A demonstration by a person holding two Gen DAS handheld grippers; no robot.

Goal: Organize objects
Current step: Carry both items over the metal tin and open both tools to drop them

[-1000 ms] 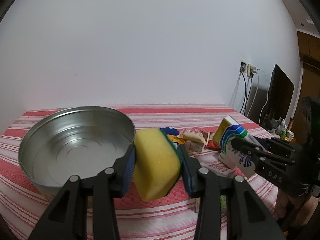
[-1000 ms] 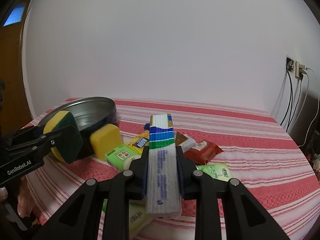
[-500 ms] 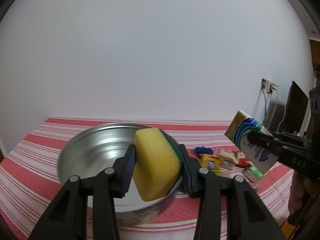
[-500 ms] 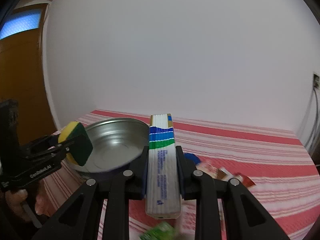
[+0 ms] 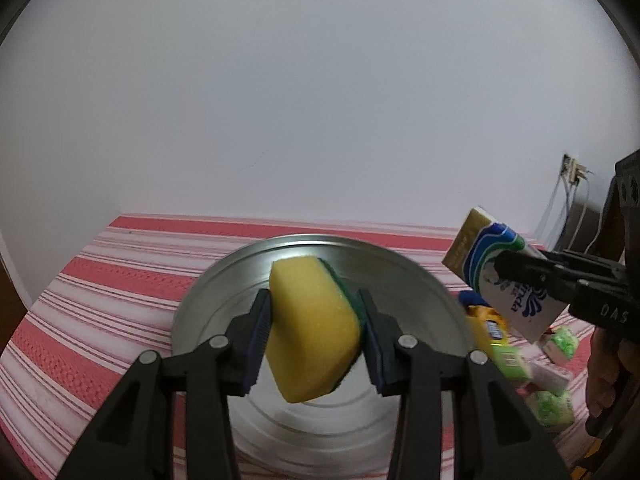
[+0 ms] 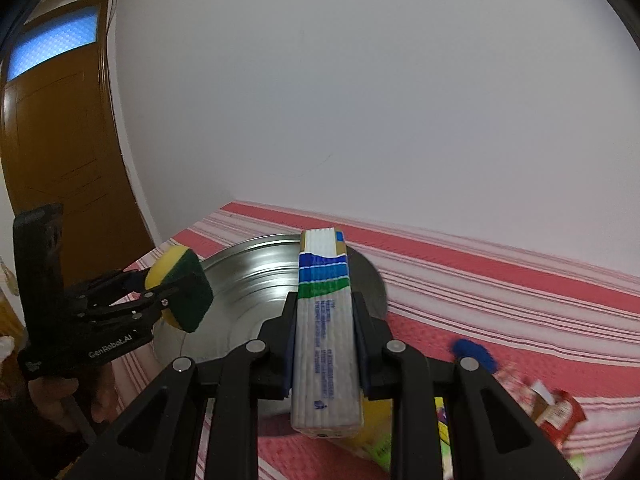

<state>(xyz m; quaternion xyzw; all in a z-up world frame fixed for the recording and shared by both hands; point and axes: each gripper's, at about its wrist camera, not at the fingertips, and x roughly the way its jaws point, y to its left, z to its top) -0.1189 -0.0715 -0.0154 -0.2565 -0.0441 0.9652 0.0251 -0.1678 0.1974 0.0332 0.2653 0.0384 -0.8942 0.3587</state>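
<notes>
Left wrist view: left gripper (image 5: pixel 314 330) fingers clamped on a porous yellow sponge (image 5: pixel 312 332) with green scrub backing – frame centre, over the round shiny metal basin (image 5: pixel 404 268). Right wrist view: right gripper (image 6: pixel 325 332) fingers clamp a ridged, slim tissue pack (image 6: pixel 325 336) – lower centre, above the red-striped woven desk (image 6: pixel 500 300).

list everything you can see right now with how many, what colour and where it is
sponge: one, yellow with green back, held over the basin
tissue pack: one, white with blue and green bands, held beside the basin
basin: one, silver metal, on the cloth
cloth: one, red and white striped, covering the surface
small packets: several, green, yellow, red, right of the basin
blue item: one, too blurred to identify
door: one, brown, far left
left gripper: black, fingers clamping the sponge
right gripper: black, fingers clamping the tissue pack
</notes>
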